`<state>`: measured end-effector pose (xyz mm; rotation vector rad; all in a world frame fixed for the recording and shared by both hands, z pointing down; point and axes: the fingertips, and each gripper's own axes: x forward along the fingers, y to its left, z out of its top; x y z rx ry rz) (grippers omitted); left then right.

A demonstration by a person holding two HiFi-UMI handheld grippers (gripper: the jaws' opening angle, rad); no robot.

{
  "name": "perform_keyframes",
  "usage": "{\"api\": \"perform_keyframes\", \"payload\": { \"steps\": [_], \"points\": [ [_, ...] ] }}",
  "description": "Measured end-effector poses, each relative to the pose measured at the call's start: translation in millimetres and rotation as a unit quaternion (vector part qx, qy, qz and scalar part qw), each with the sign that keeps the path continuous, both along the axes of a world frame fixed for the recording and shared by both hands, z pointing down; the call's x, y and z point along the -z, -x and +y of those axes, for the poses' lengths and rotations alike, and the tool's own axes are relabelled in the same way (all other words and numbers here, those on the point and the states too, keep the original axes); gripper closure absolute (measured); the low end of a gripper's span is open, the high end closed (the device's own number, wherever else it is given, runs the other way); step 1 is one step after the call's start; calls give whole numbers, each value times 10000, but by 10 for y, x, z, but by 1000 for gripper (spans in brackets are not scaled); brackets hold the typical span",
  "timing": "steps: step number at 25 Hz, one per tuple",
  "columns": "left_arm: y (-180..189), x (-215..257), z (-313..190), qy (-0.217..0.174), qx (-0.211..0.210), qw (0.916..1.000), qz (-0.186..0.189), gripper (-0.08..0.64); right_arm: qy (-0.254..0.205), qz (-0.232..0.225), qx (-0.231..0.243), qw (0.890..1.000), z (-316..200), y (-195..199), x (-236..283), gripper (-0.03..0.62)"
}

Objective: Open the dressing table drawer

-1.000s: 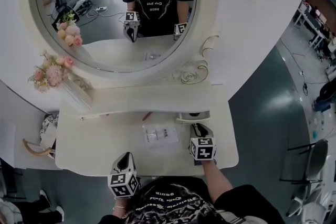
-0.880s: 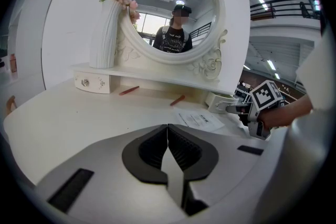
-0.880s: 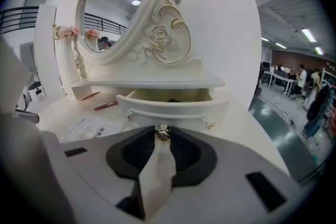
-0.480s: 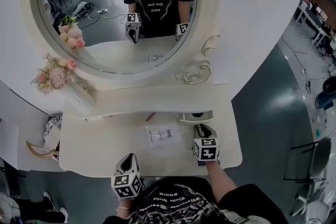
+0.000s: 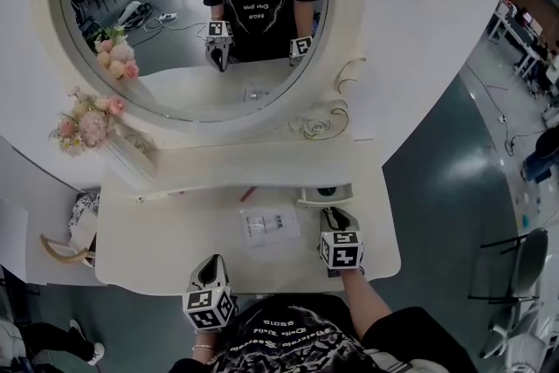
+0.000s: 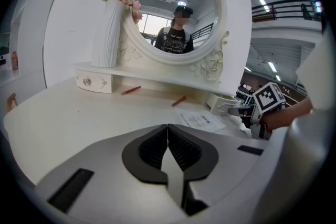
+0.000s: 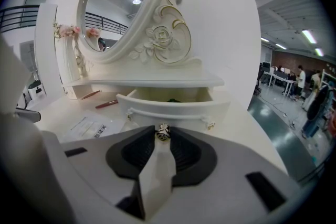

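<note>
**Status.** The drawer [image 7: 173,108] sits under the right end of the shelf [image 7: 152,81] below the mirror, at the back of the table [image 5: 148,231]. It stands partly open. Its inside shows, with a small dark item at the back that cannot be identified. The right gripper [image 5: 330,212] has its jaws clamped on the small metal knob [image 7: 163,132] at the middle of the drawer front. The left gripper [image 6: 167,134] is at the near table edge, well apart from the drawer, with its jaws together and nothing in them.

**Likely faults from this point.**

1. **Loss of grip.** The knob is small and rounded, and only the jaw tips hold it. A jerk, or a pull that is not in line with the drawer, could let it slip out.
2. **Binding.** The gripper points downward at the knob. A pull with a downward or sideways part may cock the drawer in its opening and jam it.
3. **Over-travel.** No stop is visible. A long pull may draw the drawer clear of the shelf, so that it drops onto the table.
4. **Disturbed items.** The sheet [image 5: 269,225] lies just beside the right gripper. A retreat low over the table could drag it along.
5. **No bracing.** Nothing holds the shelf, so a stiff drawer could tug it forward.
</note>
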<state>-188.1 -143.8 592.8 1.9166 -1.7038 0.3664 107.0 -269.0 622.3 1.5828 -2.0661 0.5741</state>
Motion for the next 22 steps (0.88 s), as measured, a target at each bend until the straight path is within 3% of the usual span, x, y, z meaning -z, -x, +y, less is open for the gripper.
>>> {"api": "perform_keyframes", "payload": {
  "steps": [22],
  "points": [
    [-46,19,-48,-36,-167,9999,-2,543,1,34,-17,10000,104,-1,6,494]
  ]
}}
